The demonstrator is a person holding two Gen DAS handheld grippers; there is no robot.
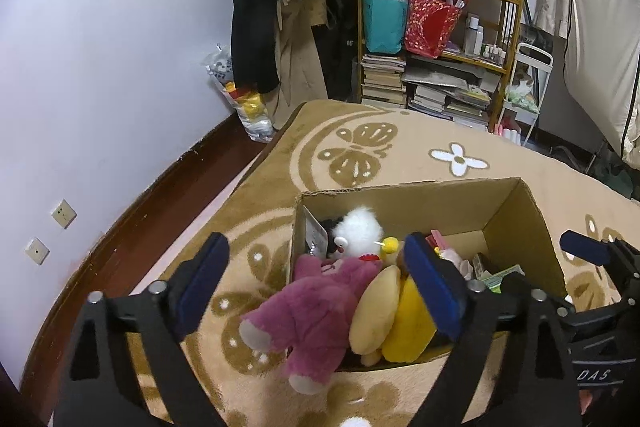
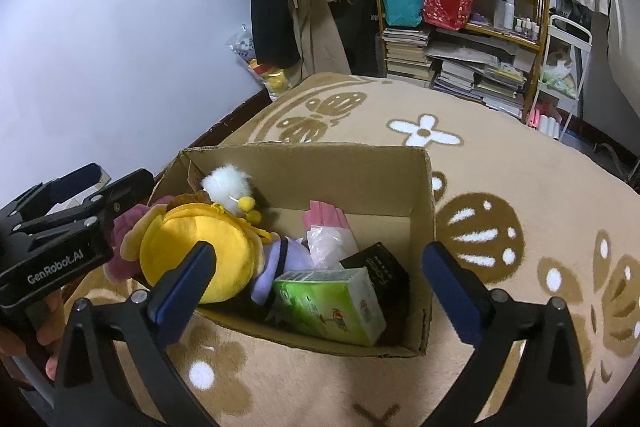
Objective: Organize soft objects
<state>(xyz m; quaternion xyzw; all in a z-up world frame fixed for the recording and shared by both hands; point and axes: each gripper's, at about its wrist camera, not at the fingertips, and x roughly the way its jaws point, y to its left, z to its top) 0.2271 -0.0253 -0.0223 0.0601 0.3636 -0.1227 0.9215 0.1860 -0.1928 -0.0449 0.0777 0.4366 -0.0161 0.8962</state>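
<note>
Both jaws spread wide, empty, green carton [image 2: 332, 303] only in right view, pink plush [image 1: 316, 311] draped over box rim

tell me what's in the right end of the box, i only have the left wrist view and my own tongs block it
Observer: A green printed carton lies at the near right corner of the cardboard box.
Operator: anything behind it
Observer: A black box sits just behind the carton, with a pink plastic-wrapped pack beyond it.
Operator: are the right tongs holding anything
Observer: No, the right tongs stand wide open above the box, nothing between the pads.
</note>
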